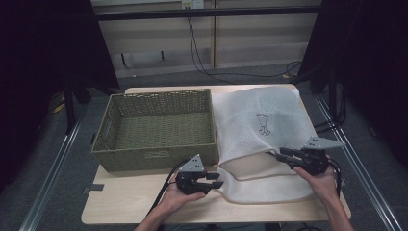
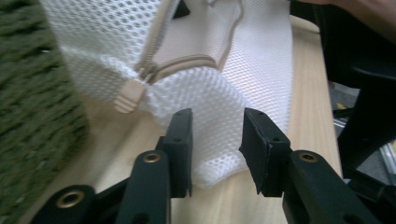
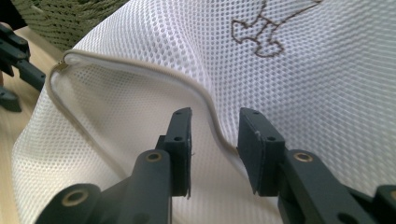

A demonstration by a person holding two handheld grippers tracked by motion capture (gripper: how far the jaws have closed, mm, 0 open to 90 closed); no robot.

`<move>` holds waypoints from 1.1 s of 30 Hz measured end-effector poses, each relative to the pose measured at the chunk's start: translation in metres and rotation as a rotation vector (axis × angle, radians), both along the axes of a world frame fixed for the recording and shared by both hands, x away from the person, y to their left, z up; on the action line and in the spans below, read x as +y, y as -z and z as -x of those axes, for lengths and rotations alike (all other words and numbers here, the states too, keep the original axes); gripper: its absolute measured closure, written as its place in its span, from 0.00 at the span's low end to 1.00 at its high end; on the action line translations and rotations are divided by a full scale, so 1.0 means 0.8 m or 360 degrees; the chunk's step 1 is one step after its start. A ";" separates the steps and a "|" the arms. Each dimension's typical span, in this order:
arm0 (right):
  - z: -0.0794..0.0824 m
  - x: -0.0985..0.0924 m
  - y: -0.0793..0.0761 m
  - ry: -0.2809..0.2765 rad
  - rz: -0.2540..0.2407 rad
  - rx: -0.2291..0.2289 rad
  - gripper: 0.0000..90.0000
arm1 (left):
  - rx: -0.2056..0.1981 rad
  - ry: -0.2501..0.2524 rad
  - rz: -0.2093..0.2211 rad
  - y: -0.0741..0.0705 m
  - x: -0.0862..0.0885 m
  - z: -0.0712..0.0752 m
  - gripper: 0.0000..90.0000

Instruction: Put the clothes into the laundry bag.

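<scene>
Left claw (image 1: 215, 180): your jaws parted, white mesh zipper bag (image 1: 260, 120) corner between, unpinched.
Right claw (image 1: 280, 155): parted astride bag's zipper edge.
Room: bare tabletop (image 1: 125, 202) near you; green woven basket (image 1: 156, 127) borders bag.

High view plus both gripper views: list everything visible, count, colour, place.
woven rectangular basket: 1, olive green, left half of the table, nothing in it
white mesh laundry bag: 1, white with beige zipper and brown embroidered figure, right half of the table, mouth gaping toward the near edge
zipper pull: 1, beige, at the bag's near-left corner
light wooden table: 1, pale wood, centre
cables: several, black, on the floor behind the table
left hand-held gripper: 1, black, jaws open at the bag's corner
right hand-held gripper: 1, black, jaws open astride the zipper edge
</scene>
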State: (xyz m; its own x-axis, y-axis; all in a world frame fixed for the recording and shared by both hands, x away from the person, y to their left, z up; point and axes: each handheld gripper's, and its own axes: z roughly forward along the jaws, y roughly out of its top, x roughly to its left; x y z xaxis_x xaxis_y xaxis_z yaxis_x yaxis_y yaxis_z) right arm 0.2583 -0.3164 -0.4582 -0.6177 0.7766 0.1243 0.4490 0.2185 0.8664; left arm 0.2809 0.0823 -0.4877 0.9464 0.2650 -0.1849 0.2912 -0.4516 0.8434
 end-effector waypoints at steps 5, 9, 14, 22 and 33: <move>0.036 -0.031 -0.010 0.0127 0.0009 -0.0032 0.64 | 0.0004 -0.0055 0.0018 0.001 0.008 -0.007 0.70; 0.051 -0.060 -0.008 0.0287 0.0078 -0.0019 0.56 | -0.0007 -0.0075 0.0004 0.004 0.010 -0.010 0.68; 0.057 -0.089 0.006 0.0445 0.0120 0.0022 0.46 | -0.0008 -0.0088 0.0022 0.005 0.010 -0.016 0.66; 0.051 -0.113 0.035 0.0552 0.0089 0.0143 0.51 | 0.0015 -0.0132 -0.0006 0.011 0.001 -0.021 0.54; 0.056 -0.116 0.033 0.0526 -0.0003 0.0116 0.91 | 0.0032 -0.0074 0.0009 0.009 -0.017 -0.021 0.94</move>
